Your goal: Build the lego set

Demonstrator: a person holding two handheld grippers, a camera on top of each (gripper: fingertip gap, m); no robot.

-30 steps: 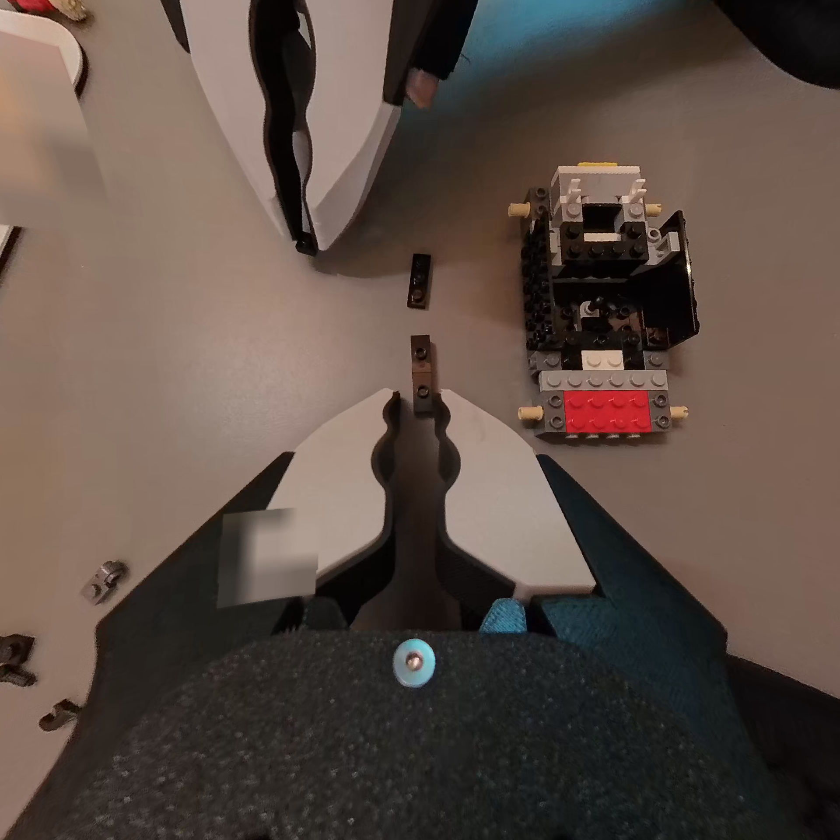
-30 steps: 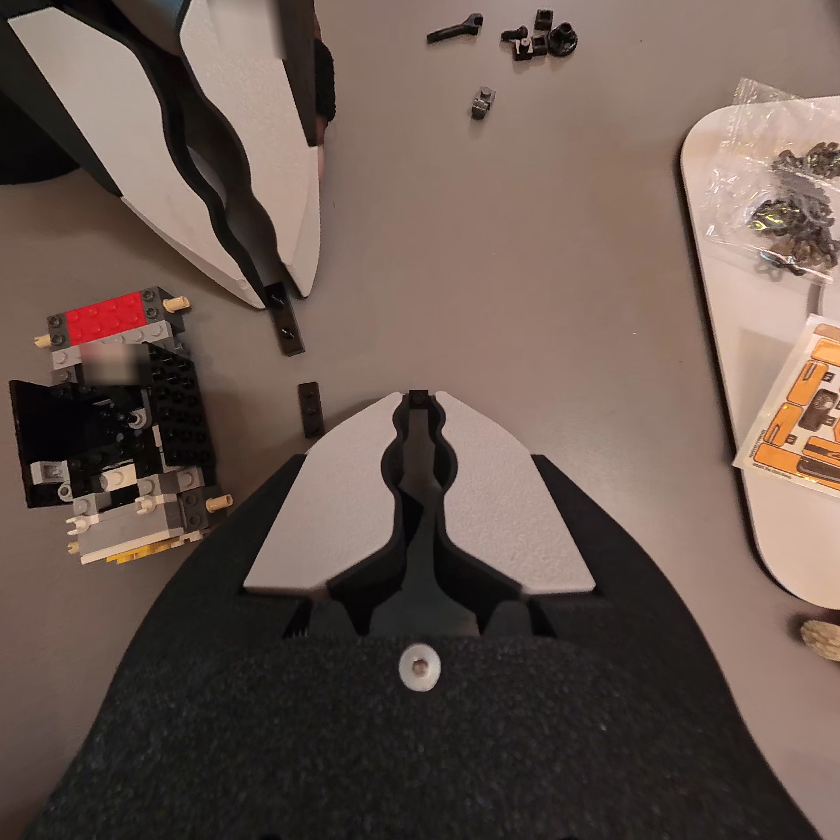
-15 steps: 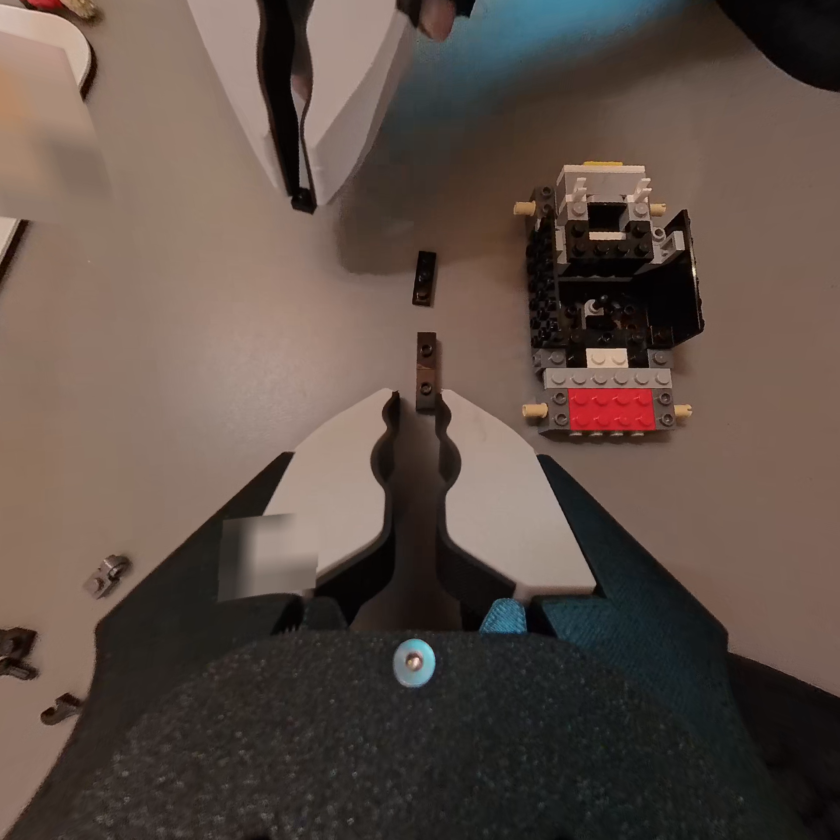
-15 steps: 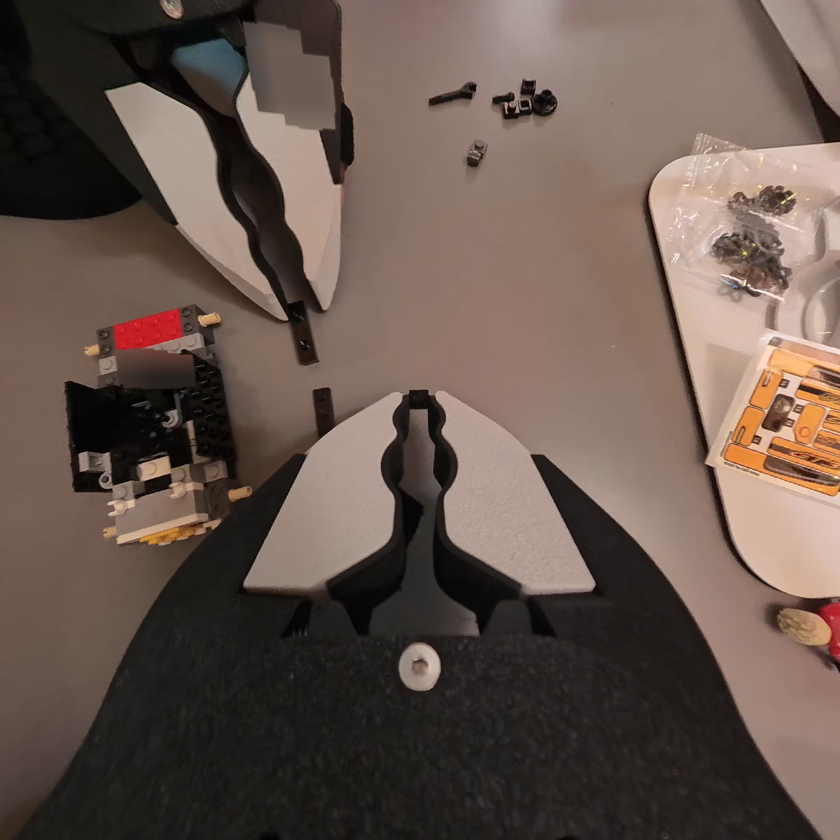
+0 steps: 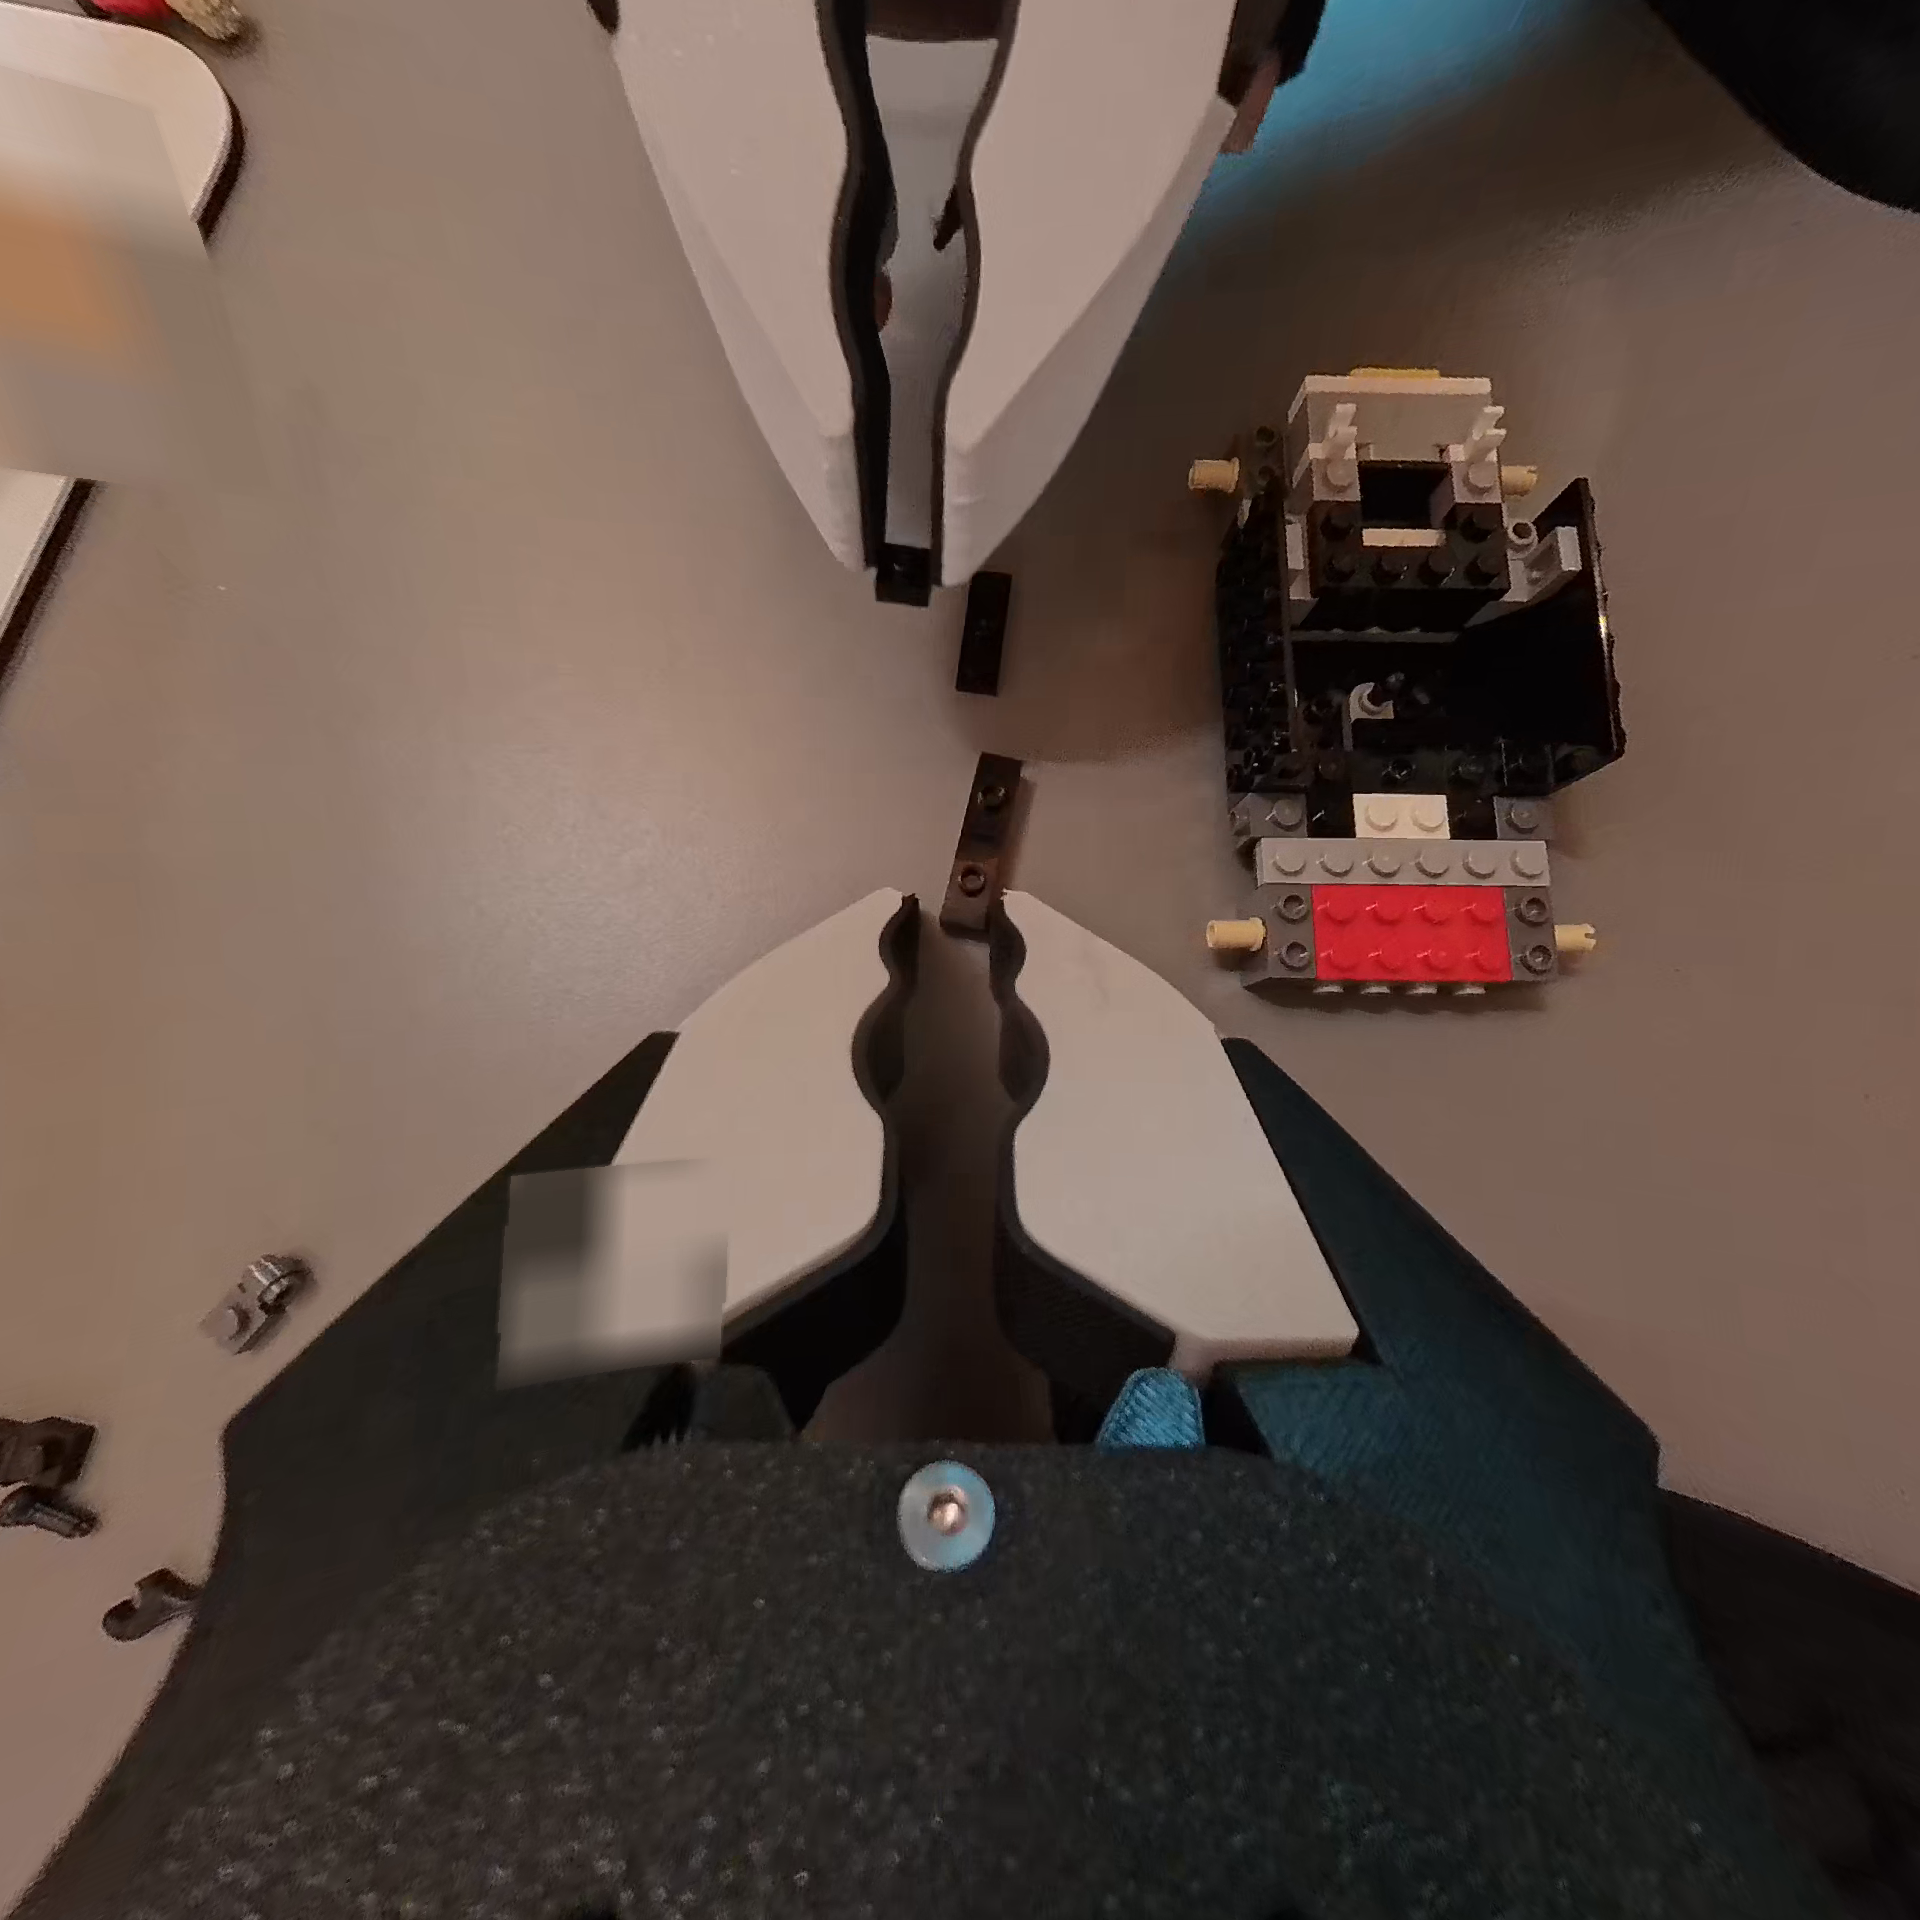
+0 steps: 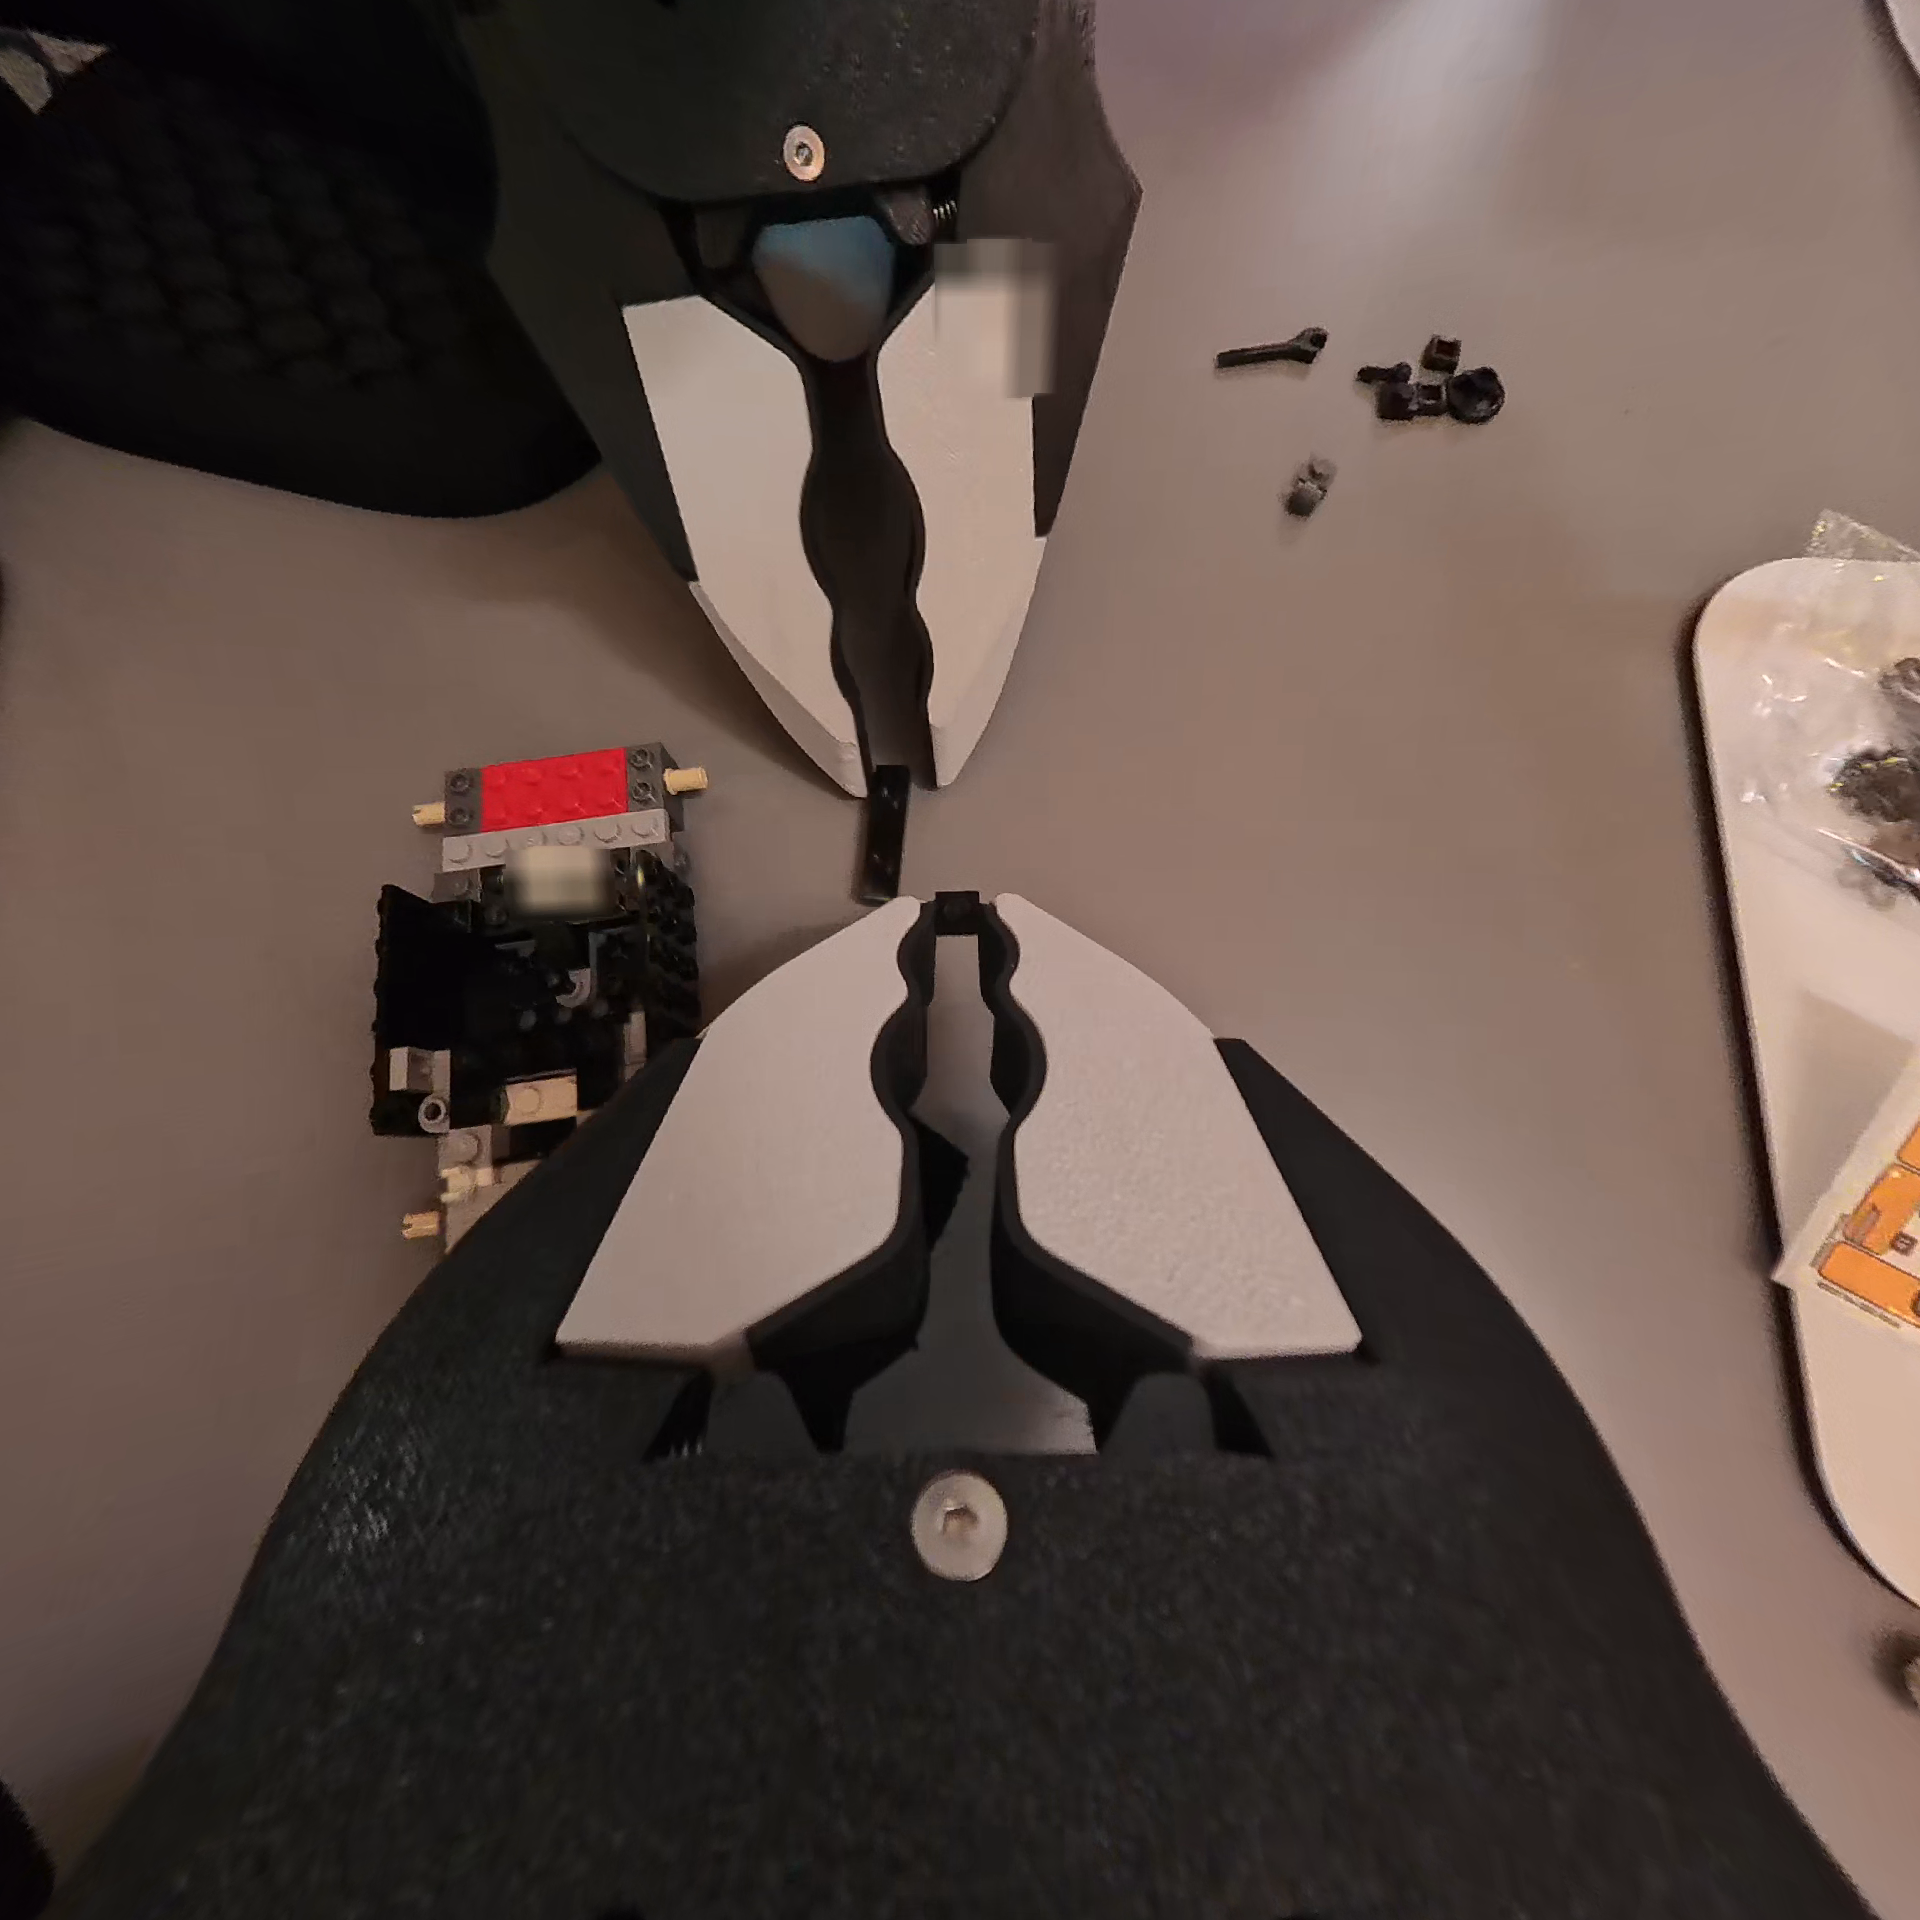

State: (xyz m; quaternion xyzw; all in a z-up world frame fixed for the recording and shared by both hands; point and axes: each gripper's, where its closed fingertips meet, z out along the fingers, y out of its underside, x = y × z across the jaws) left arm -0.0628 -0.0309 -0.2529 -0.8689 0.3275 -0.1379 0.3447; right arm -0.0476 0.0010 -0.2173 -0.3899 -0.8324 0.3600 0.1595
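Note:
The partly built lego model (image 5: 1413,727), black and grey with a red plate at its near end, sits on the grey table to the right; in the right wrist view it (image 6: 551,935) is at the left. My left gripper (image 5: 951,914) is shut on a thin black plate (image 5: 982,847) that sticks out past its tips. My right gripper (image 6: 956,904) is shut on a small black piece (image 6: 954,914). The two grippers face each other tip to tip, a short gap apart. A second black plate (image 5: 984,634) lies on the table between them.
A white tray (image 6: 1766,987) at the right holds a plastic bag of parts (image 6: 1860,758) and a sticker sheet (image 6: 1870,1247). Small black parts (image 6: 1434,384) and a grey piece (image 6: 1309,488) lie far right. More loose parts (image 5: 255,1304) lie left of my left gripper. My hands' fingertips stand some 6 cm from each other.
The right gripper has swung round and come closer, so its tips now point straight at the left gripper's tips. The left gripper has kept its plate and hardly moved.

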